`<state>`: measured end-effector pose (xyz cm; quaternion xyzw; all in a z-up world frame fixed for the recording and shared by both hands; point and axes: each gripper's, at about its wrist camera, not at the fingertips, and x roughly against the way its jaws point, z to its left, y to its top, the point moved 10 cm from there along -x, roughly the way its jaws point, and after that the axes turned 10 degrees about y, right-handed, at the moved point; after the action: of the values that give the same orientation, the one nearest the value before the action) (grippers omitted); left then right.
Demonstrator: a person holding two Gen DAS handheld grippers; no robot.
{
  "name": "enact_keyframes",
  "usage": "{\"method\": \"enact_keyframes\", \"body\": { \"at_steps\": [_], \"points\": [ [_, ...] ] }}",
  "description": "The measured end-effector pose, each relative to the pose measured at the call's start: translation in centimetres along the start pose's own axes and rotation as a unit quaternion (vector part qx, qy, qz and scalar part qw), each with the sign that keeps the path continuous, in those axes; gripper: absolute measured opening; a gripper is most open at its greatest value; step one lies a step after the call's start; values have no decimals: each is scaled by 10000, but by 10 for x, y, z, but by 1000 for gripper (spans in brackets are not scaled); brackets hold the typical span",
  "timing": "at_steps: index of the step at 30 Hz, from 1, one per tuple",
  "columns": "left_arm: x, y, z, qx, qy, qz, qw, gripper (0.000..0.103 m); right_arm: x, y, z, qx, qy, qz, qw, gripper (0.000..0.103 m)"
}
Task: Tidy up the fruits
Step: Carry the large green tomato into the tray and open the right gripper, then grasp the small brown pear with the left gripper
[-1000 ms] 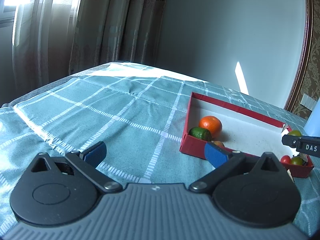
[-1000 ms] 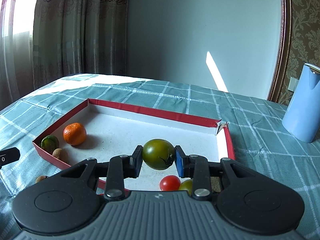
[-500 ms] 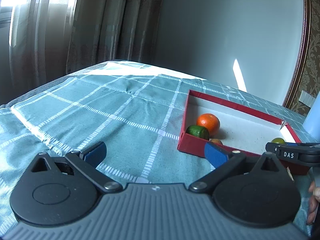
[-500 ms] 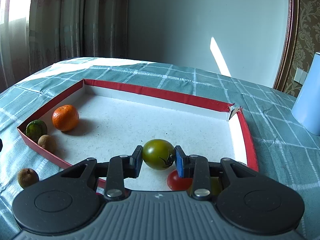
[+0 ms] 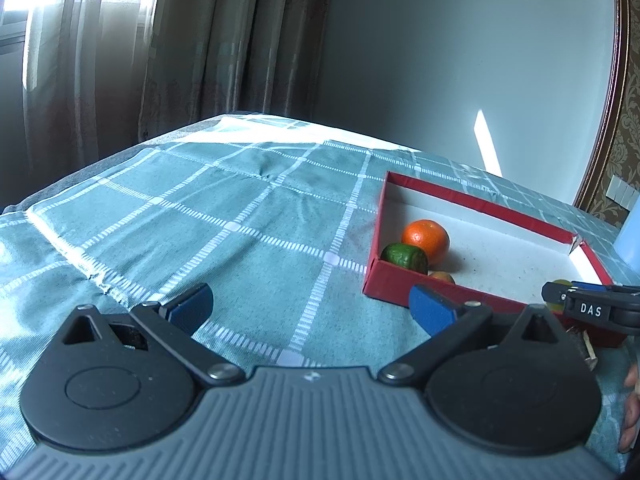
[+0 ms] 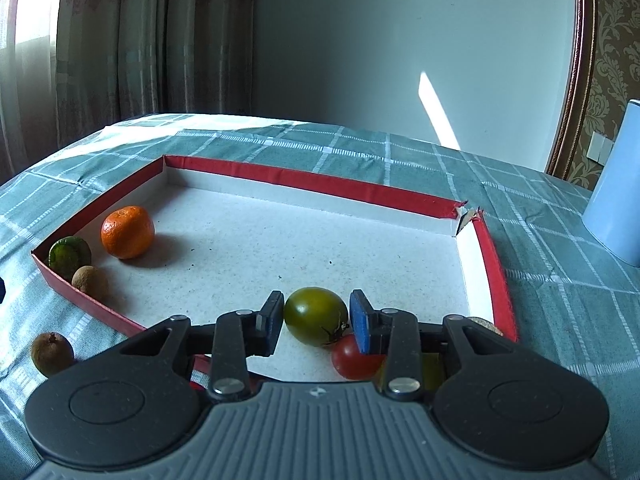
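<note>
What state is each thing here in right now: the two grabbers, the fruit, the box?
Left gripper: open, empty, over the cloth.
Right gripper: fingers around the green tomato.
Orange: resting in the box.
Red tomato: in the box, near corner.
Box: open, far corner torn.

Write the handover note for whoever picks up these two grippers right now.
Right gripper: closed on the green tomato, low over the red tray near its front right corner; not let go yet.
Left gripper: open, empty, over the tablecloth left of the tray.
In the tray: orange, dark green fruit and a small brown fruit at the left end; red tomato under the right gripper.
Left to do: release the green tomato, then fetch the brown fruit on the cloth outside the tray's front left wall.
</note>
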<state>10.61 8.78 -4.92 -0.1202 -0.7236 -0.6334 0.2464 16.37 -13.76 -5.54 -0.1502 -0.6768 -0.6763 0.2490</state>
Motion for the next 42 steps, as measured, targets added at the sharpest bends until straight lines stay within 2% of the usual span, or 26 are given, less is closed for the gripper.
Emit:
{"method": "enact_keyframes", "body": {
  "at_steps": [7, 10, 12, 14, 19, 24, 26, 28, 30, 35, 37, 41, 42],
  "points": [
    [3, -2, -6, -164, -80, -8, 9998, 103, 44, -1, -25, -204, 100, -623, 9978, 35],
    [12, -2, -19, -422, -304, -190, 9985, 103, 64, -9, -45, -312, 48, -847, 9959, 36],
    [19, -2, -27, -680, -267, -384, 9966, 103, 73, -17, -59, -411, 19, -868, 9954, 47],
    [22, -4, -42, -1072, -228, -461, 9929, 103, 78, -25, -70, -562, 29, -855, 9947, 51],
    [18, -16, -68, -1472, -285, -222, 9884, 103, 84, -32, -83, -892, 201, -871, 9920, 51],
    [10, -25, -82, -1780, -298, 6, 9836, 100, 82, -33, -85, -972, 300, -857, 9911, 51],
    [4, -30, -86, -1852, -340, 183, 9819, 88, 82, -34, -85, -1001, 327, -862, 9907, 51],
    [0, -35, -89, -1900, -336, 340, 9806, 84, 82, -34, -86, -1051, 359, -873, 9900, 53],
    [0, -35, -90, -1848, -391, 340, 9814, 79, 82, -35, -87, -1096, 376, -866, 9895, 66],
    [1, -35, -91, -1794, -509, 342, 9819, 54, 82, -34, -86, -1089, 390, -873, 9894, 66],
    [2, -35, -92, -1808, -518, 326, 9816, 51, 82, -35, -86, -1093, 394, -881, 9893, 66],
    [5, -37, -97, -1818, -631, 322, 9808, 34, 82, -35, -87, -1109, 399, -865, 9893, 66],
    [6, -37, -98, -1848, -628, 305, 9803, 33, 82, -35, -87, -1117, 402, -859, 9892, 66]
  ]
}}
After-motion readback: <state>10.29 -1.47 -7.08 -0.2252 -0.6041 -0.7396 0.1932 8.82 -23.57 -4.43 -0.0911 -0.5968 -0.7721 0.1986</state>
